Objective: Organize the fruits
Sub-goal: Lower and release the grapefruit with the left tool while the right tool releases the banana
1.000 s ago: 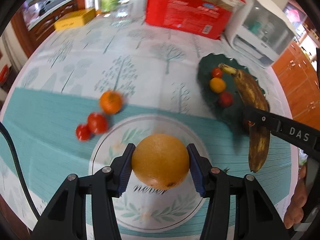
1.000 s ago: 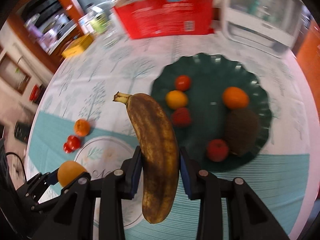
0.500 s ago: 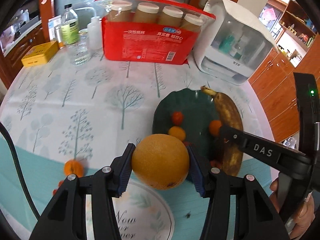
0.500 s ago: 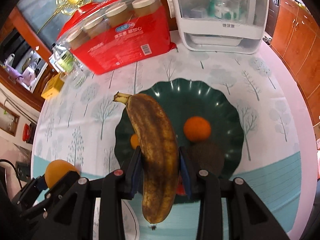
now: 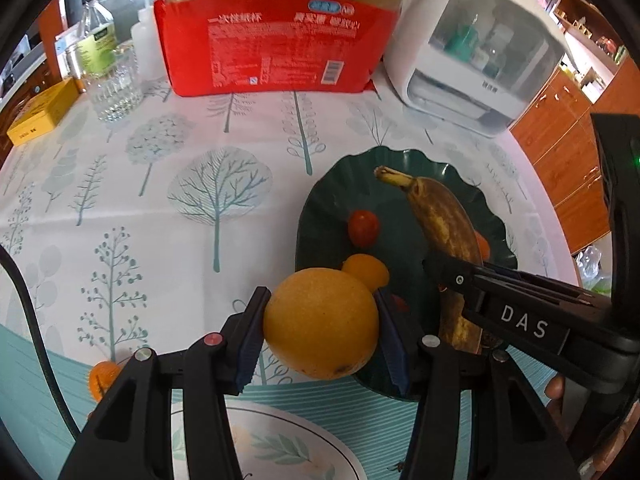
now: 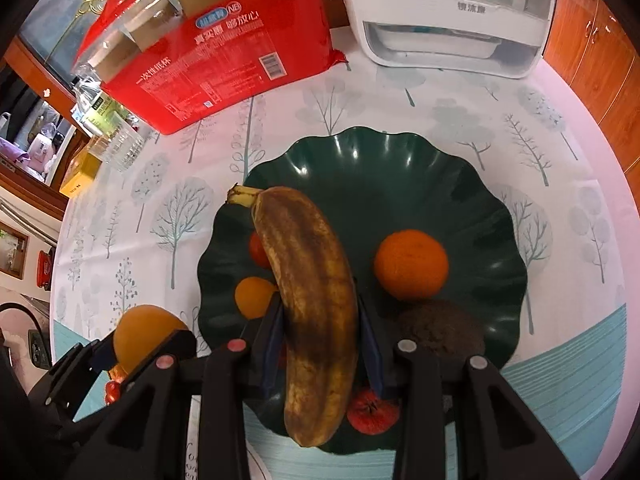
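Lower both claws over the scalloped dark green plate (image 6: 420,168): right claw (image 6: 320,332) clamps the browned banana (image 6: 312,280), left claw (image 5: 320,332) the round orange (image 5: 320,322); release gently into bare spots.

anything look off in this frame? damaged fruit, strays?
The banana in the right hand-held gripper is heavily browned, overripe. A small orange fruit sits loose on the tablecloth, outside the green plate.

Wooden cabinets (image 5: 568,152) beside tree-patterned tablecloth (image 5: 168,184)

Both wrist cameras look steeply down from close above, sharing the green plate (image 5: 308,220) (image 6: 400,152).
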A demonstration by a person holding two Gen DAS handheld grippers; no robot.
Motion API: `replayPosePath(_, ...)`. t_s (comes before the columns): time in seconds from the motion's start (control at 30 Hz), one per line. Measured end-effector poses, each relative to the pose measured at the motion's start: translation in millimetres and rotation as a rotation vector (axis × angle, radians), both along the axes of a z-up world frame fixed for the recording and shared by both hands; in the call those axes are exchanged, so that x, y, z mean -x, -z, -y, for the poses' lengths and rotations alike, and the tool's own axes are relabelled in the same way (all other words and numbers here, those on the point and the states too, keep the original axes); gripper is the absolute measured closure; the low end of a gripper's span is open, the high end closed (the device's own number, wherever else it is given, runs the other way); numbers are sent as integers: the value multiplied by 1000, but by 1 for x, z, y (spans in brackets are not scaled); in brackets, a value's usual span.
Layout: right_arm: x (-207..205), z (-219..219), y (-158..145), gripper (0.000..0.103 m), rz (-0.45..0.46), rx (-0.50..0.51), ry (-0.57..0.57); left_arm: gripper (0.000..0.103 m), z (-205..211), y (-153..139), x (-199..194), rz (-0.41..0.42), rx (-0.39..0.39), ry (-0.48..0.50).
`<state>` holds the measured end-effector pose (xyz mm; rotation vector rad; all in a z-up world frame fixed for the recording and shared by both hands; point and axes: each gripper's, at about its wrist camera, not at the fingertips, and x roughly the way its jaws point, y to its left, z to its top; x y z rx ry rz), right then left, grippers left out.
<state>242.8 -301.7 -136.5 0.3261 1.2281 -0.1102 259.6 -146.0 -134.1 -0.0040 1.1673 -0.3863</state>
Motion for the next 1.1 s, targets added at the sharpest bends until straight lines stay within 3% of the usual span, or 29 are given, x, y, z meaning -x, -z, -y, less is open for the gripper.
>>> replayPosePath(0.33, -10, 1, 14, 65, -41, 49, -1, 52, 20, 17, -10, -11, -5, 50)
replayPosePath(0.57, -7, 2, -1, 64, 15, 55, -12, 48, 19, 17, -12, -18, 14, 65)
replayPosePath(0.7, -2, 5, -2, 64, 16, 43, -9, 35, 14, 11, -7, -4, 38, 61)
replayPosePath(1.1, 21, 8, -16, 64, 41, 38, -9, 34, -7, -17, 21, 47, 22, 49)
